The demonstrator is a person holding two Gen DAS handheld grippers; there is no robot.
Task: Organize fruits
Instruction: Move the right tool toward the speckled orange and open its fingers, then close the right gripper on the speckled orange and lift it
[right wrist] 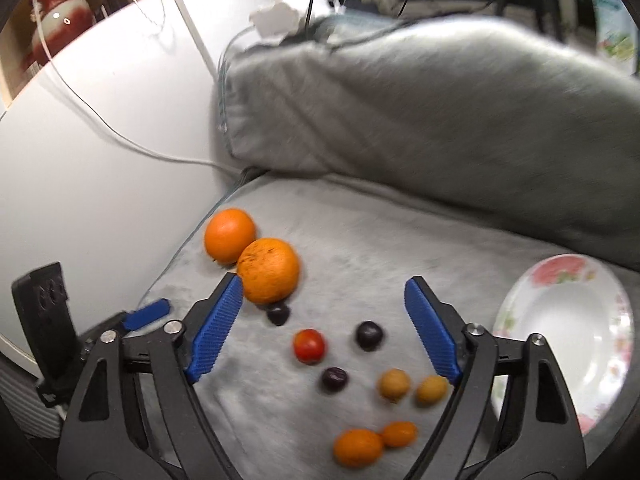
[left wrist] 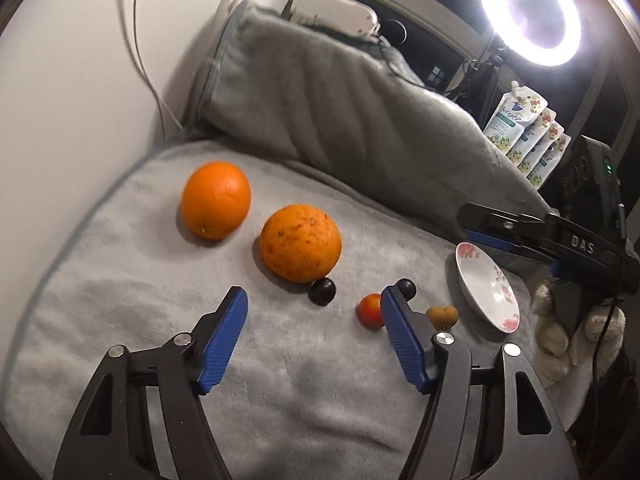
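While the left wrist view looks down on a grey cushion, the left claw hangs with its jaws apart, holding and touching nothing. Two oranges lie ahead, a dark plum just beyond the tips, a red fruit beside the right finger. A flowered dish waits to the right, empty. The right claw reaches in above it.

In the right wrist view, the right claw is likewise spread and empty above small fruits: a red one, dark plums, tan ones, kumquats. The dish sits just right.

A good pick probably means centring one small fruit between the pads and closing gently, since the soft cushion lets round fruit roll.
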